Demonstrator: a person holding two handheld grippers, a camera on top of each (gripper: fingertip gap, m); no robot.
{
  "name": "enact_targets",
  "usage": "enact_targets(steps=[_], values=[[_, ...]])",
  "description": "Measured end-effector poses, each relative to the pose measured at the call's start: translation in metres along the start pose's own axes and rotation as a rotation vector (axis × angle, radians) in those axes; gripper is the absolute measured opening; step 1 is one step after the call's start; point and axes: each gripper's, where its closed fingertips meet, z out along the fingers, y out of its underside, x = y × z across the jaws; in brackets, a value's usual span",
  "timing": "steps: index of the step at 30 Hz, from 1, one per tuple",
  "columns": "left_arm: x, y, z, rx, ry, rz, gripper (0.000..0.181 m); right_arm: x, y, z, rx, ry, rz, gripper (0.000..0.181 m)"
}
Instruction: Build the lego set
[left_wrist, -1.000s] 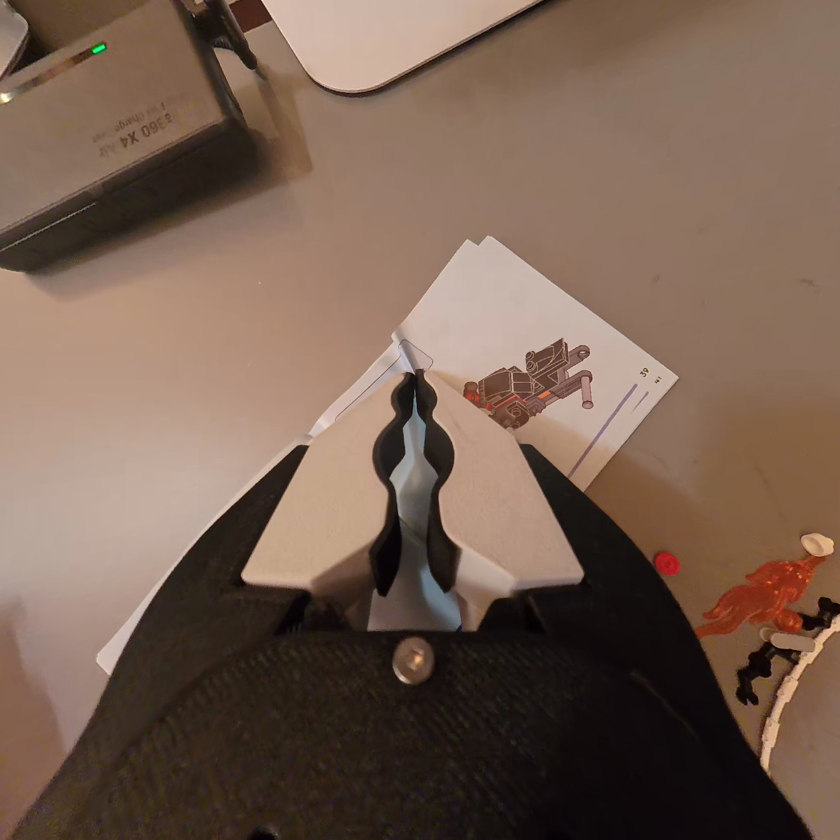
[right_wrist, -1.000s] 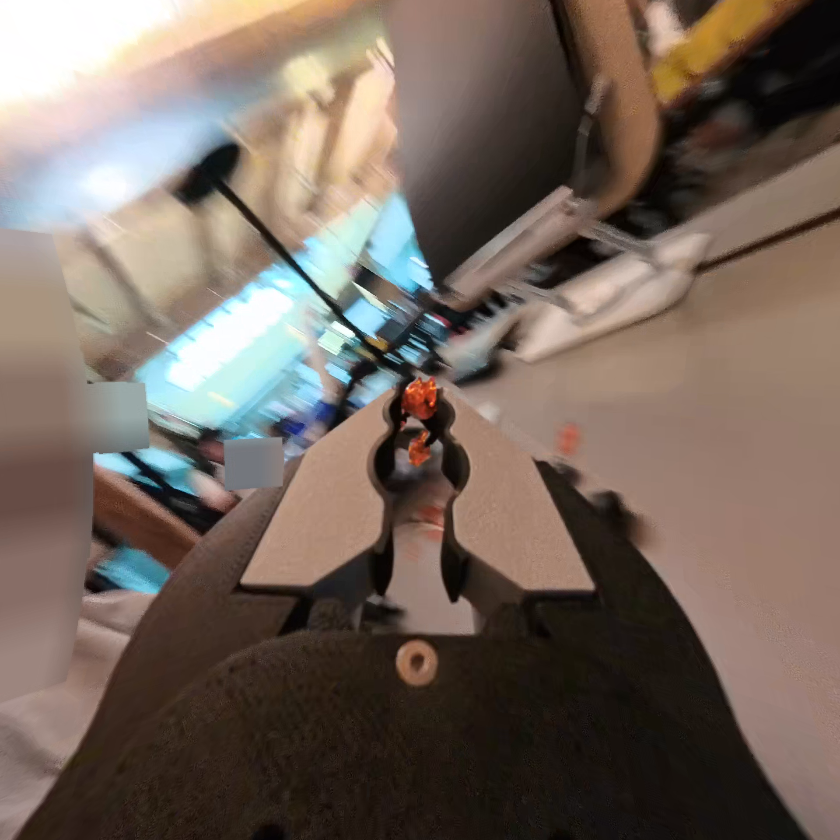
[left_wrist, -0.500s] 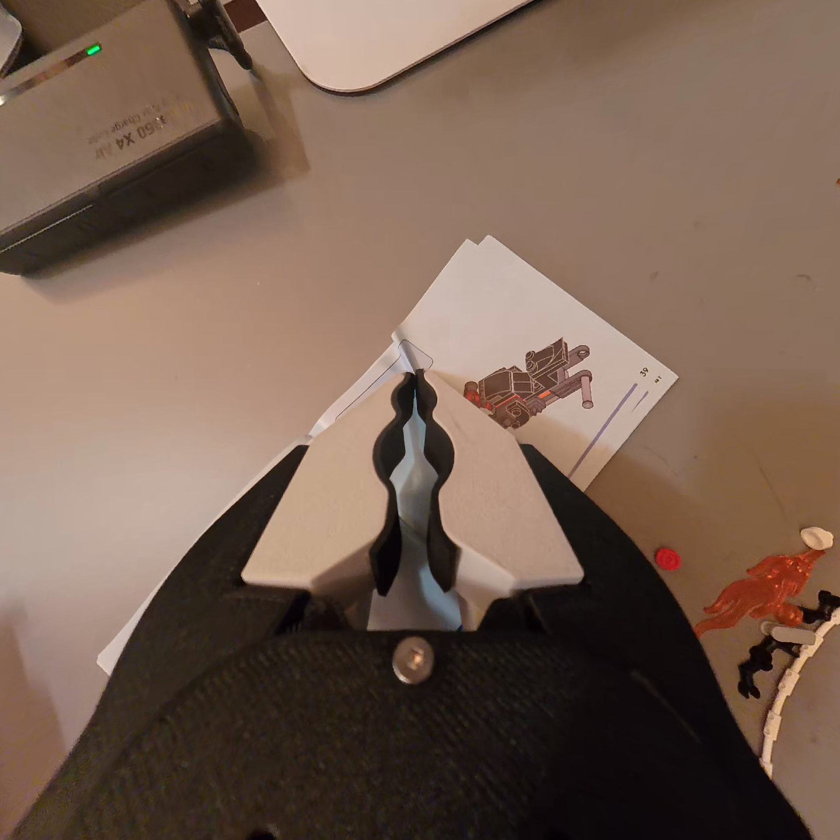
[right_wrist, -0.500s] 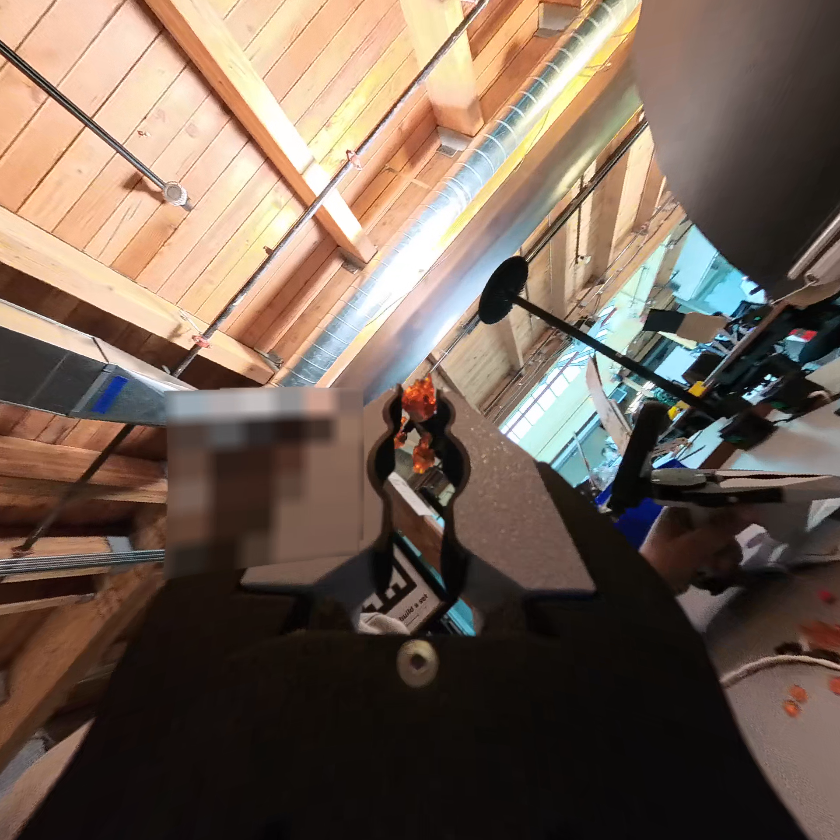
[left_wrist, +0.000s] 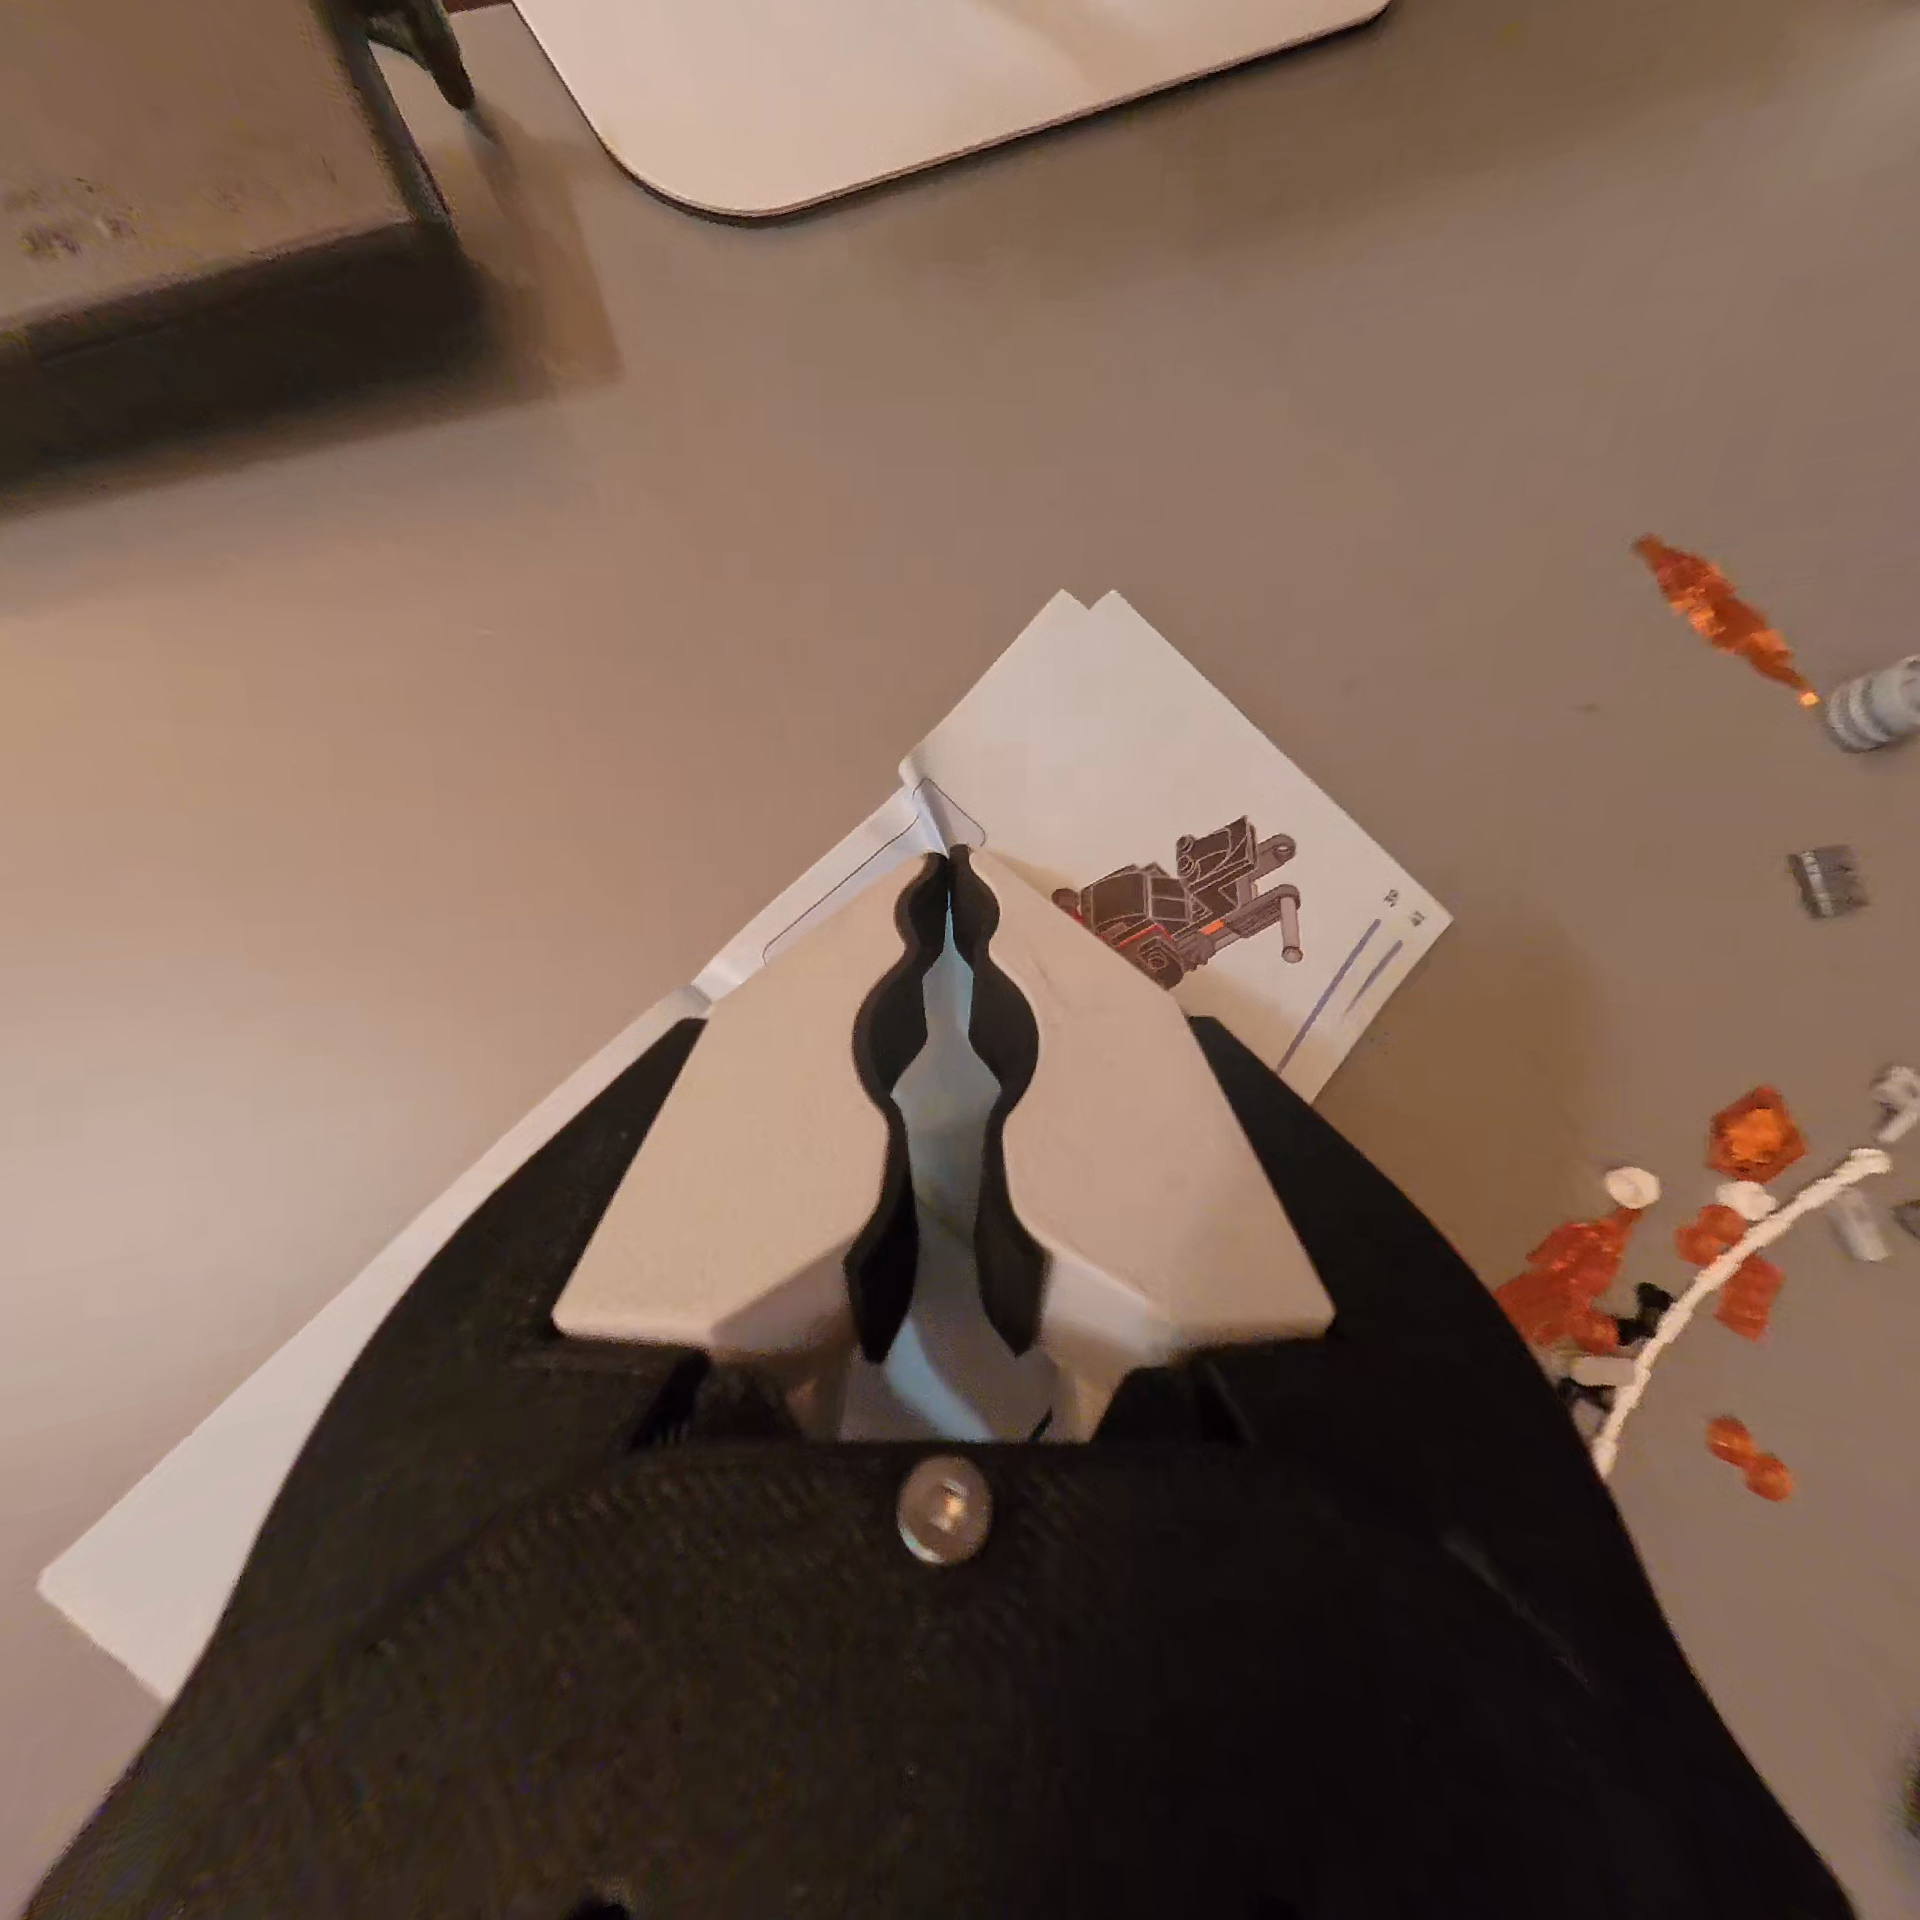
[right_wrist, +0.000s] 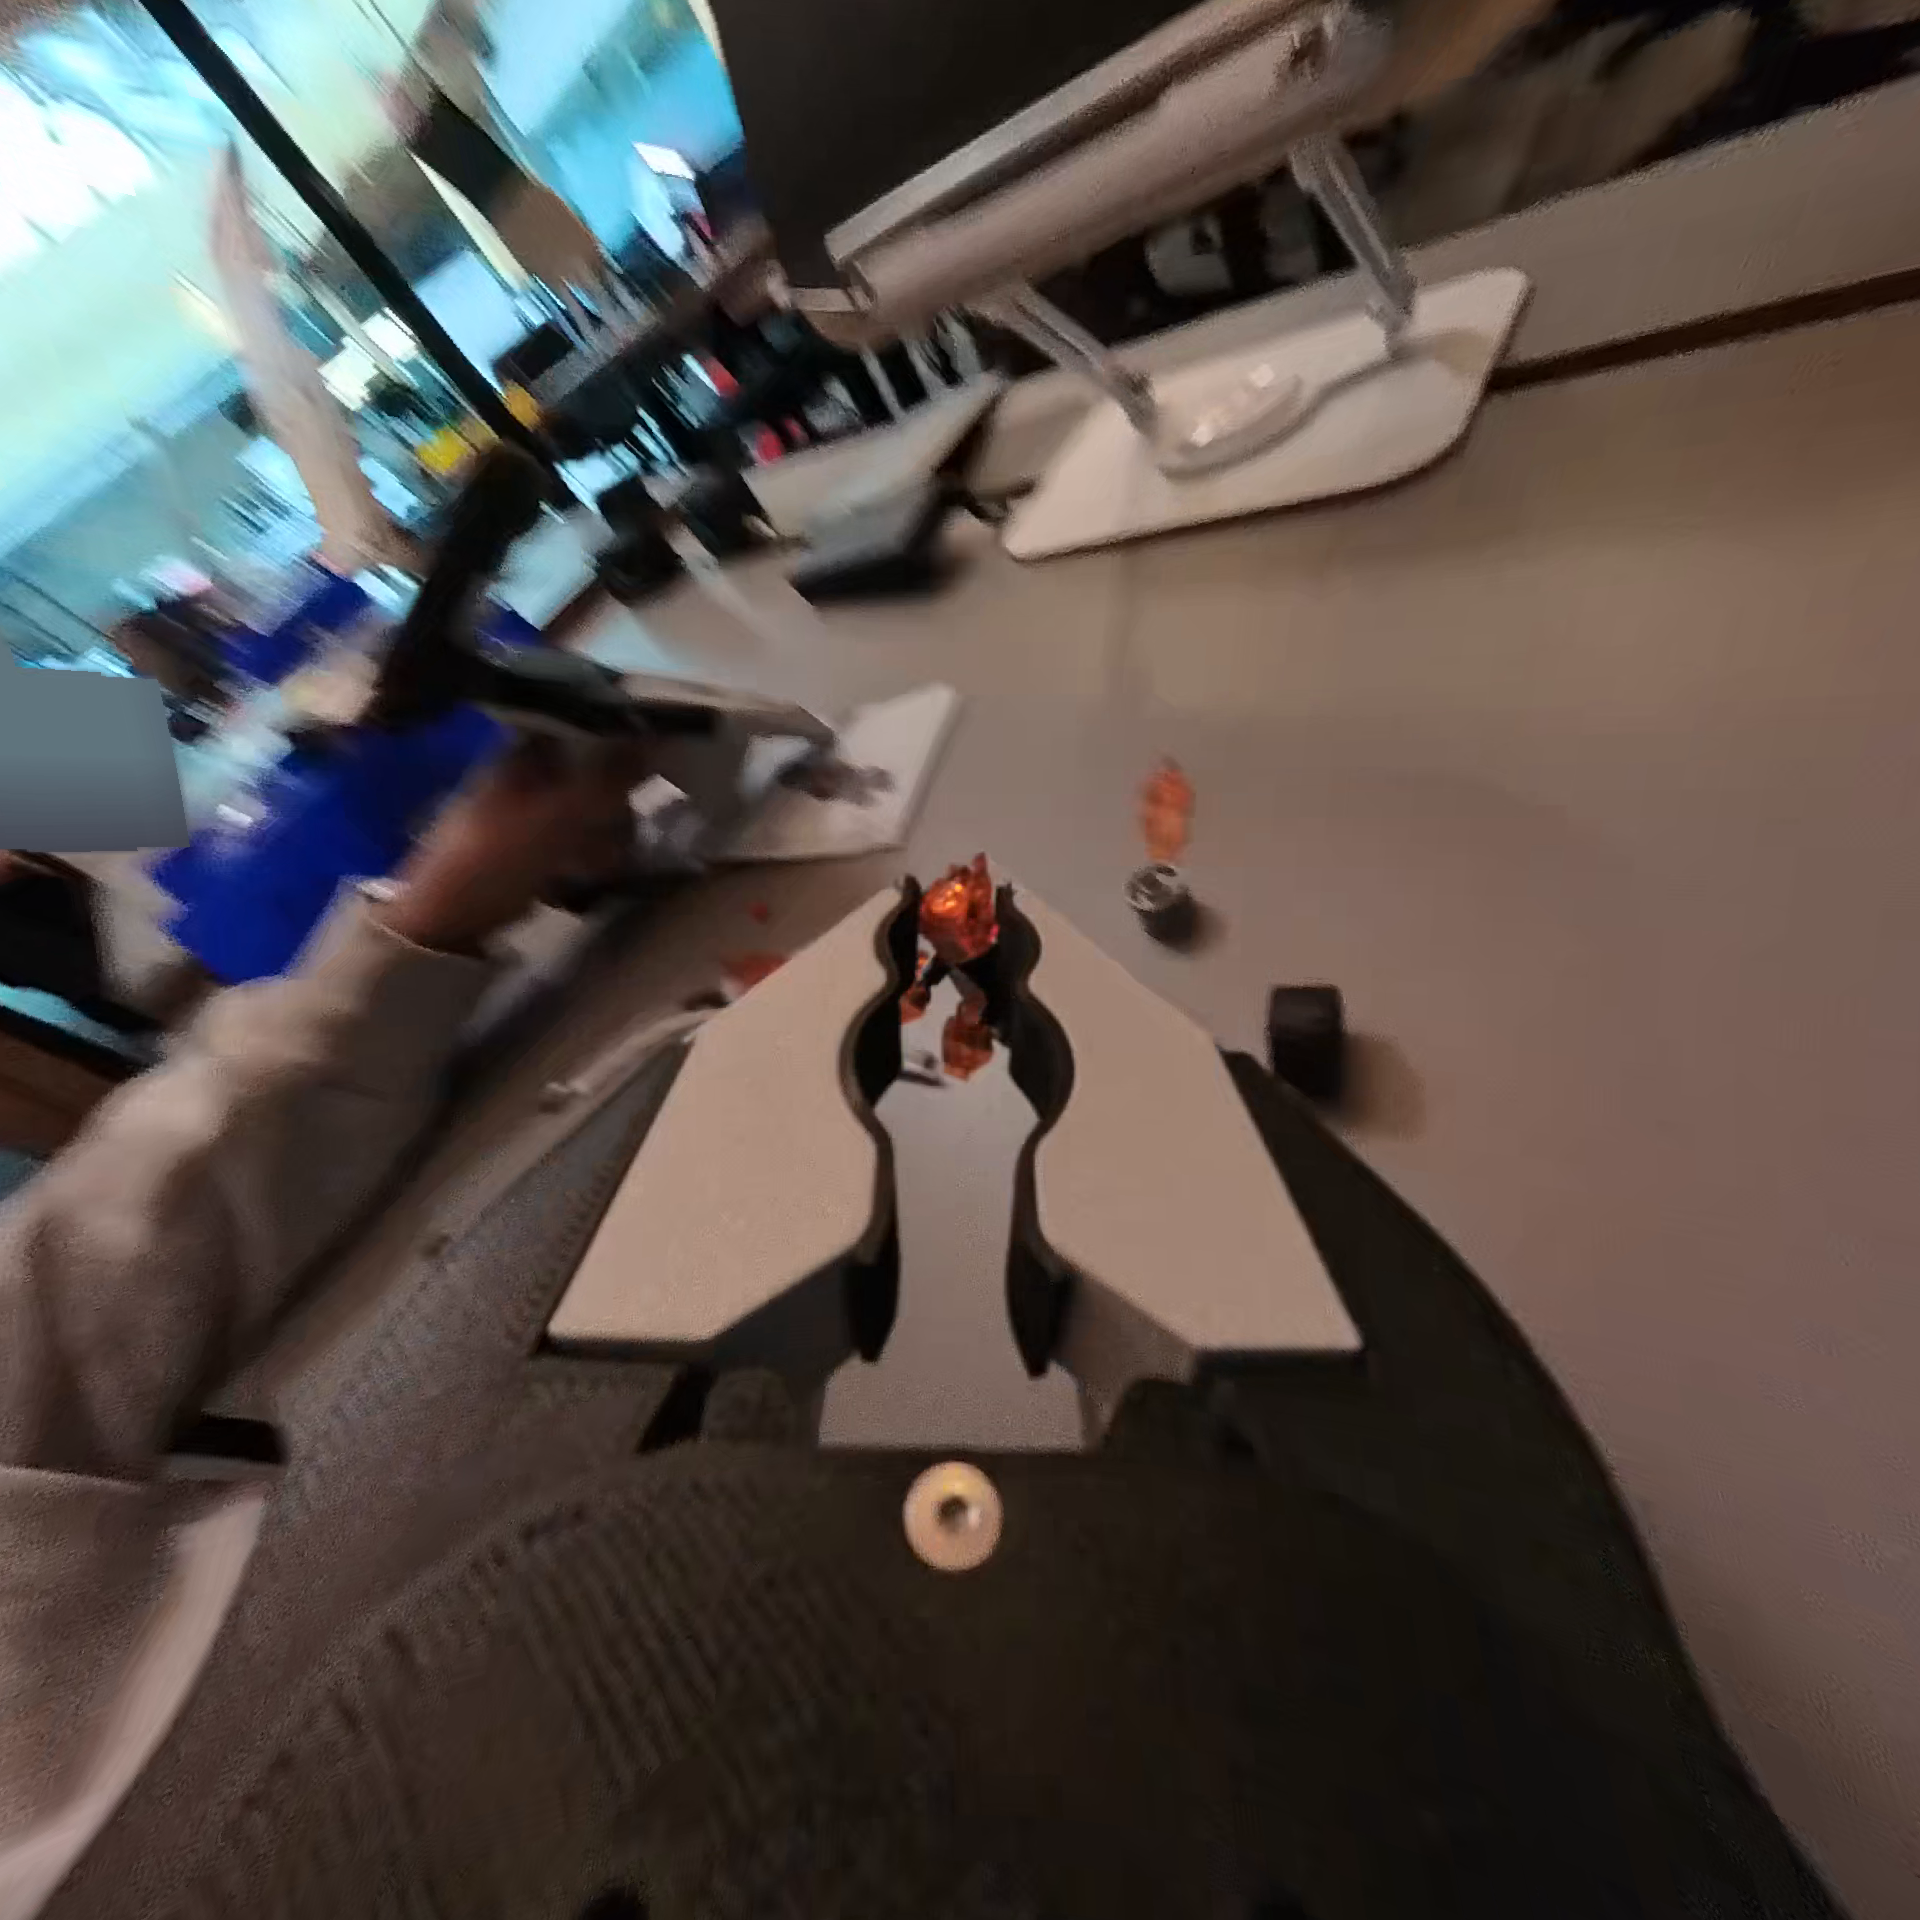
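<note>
The grey table (left_wrist: 1039, 436) fills the left wrist view. Under the left gripper (left_wrist: 950, 854) lies the white instruction booklet (left_wrist: 1122, 748), its long axis running from lower left to upper right beneath the fingers. The left jaws are pressed together at the tips with nothing between them (the pale strip in the gap is only booklet paper below).

To the right of those fingers lies the scatter of loose pieces (left_wrist: 1621, 1262), clear orange bits, a white cord and small grey parts, with an orange flame piece (left_wrist: 1714, 613) farther ahead on that side.

The right gripper (right_wrist: 954, 902) is clamped on a small orange-and-black assembly (right_wrist: 958, 914), pinched at the very tips and hanging back into the gap. Ahead and just right of these fingers stand another orange flame (right_wrist: 1166, 805) on a dark round base and a black block (right_wrist: 1306, 1023).

The coming move likely turns on this: the held assembly sits in the right gripper, so that hand is nearer to joining it with the parts ahead-right.

Half a second ago the right view pointed at the ceiling; now it looks down along the table, blurred. The left view has shifted, showing more loose pieces on its right.
</note>
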Motion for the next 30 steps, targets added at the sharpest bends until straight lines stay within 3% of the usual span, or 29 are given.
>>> enact_targets(steps=[6,12,23,30], values=[[0.004,-0.005,-0.003,0.036,0.080,-0.060,0.003,0.039,0.039,0.016,-0.194,0.231,-0.188,0.011],[0.006,-0.009,-0.005,0.060,0.129,-0.089,0.003,0.047,0.049,0.017,-0.240,0.251,-0.197,0.012],[0.004,-0.017,-0.012,0.109,0.240,-0.193,0.002,0.047,0.048,0.015,-0.228,0.227,-0.184,0.021],[0.004,-0.023,-0.019,0.149,0.340,-0.269,0.002,0.041,0.022,0.007,-0.125,0.302,-0.311,0.033]])
